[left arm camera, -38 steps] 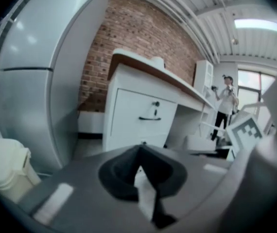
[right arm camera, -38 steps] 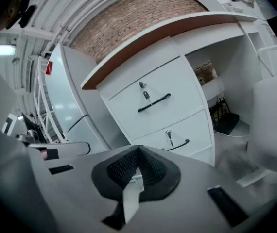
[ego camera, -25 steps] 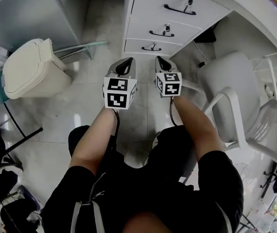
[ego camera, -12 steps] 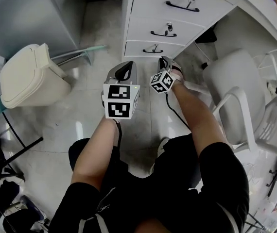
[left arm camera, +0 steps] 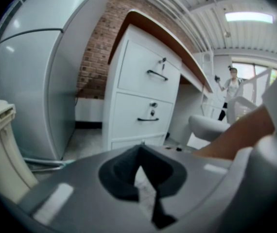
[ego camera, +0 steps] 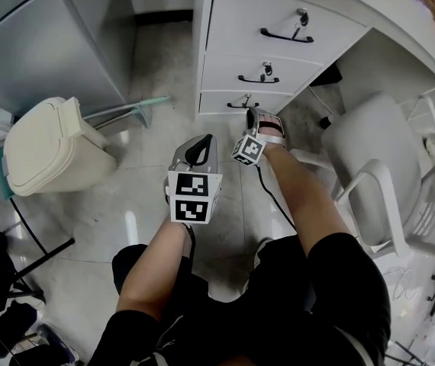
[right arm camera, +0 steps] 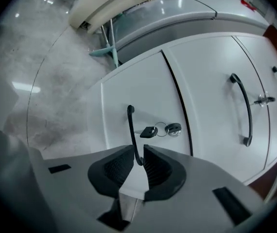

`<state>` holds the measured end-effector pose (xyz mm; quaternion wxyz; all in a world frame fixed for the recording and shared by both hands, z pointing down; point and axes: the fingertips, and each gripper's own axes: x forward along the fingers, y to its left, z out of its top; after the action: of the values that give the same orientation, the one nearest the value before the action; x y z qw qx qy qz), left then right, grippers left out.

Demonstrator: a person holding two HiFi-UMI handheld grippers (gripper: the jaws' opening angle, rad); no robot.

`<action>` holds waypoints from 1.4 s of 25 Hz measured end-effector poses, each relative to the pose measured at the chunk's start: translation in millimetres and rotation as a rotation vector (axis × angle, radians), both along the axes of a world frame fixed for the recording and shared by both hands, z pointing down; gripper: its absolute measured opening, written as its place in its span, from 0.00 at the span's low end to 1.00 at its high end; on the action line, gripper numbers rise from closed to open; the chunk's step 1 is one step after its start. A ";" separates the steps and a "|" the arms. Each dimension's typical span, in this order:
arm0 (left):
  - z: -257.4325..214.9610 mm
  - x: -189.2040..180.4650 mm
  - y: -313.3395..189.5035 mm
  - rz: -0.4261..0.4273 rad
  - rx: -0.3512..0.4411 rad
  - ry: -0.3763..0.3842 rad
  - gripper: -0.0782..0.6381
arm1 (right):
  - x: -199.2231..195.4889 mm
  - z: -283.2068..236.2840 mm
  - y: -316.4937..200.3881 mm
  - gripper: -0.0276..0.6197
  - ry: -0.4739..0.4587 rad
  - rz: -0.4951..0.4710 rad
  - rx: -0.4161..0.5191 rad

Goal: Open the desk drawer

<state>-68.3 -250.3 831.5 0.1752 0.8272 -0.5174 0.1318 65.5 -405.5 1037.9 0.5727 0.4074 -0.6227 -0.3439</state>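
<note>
Person reaches the right tool (ego camera: 250, 113) to the white bottom drawer (ego camera: 229, 97) under the white bench (ego camera: 378, 10), far centre. In the right gripper view this tool's jaws are clenched on the thin black bar handle (right arm camera: 130, 123), gripping it near one end. A small black-headed key (right arm camera: 148, 131) hangs from the round lock (right arm camera: 174, 128) just beside the handle. The drawer front sits closed, level w/ the white middle drawer (ego camera: 256, 59) above it. The left tool (ego camera: 200, 142) hovers over the pale tiled floor (ego camera: 118, 204), nearer & just left of the right one, its jaws pressed together on nothing, tips touching. A cream lidded bin (ego camera: 49, 139) stands at left, near a grey metal cabinet (ego camera: 34, 36). A white plastic chair (ego camera: 370, 151) sits at right, by the bench
</note>
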 end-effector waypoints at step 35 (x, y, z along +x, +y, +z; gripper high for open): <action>5.0 2.8 -6.6 0.016 -0.015 0.019 0.11 | -6.8 16.2 -2.9 0.06 0.181 -0.036 0.003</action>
<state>-65.5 -256.9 836.5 0.1851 0.8313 -0.5080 0.1290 58.7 -408.4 1054.1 0.6197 0.3642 -0.5751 -0.3907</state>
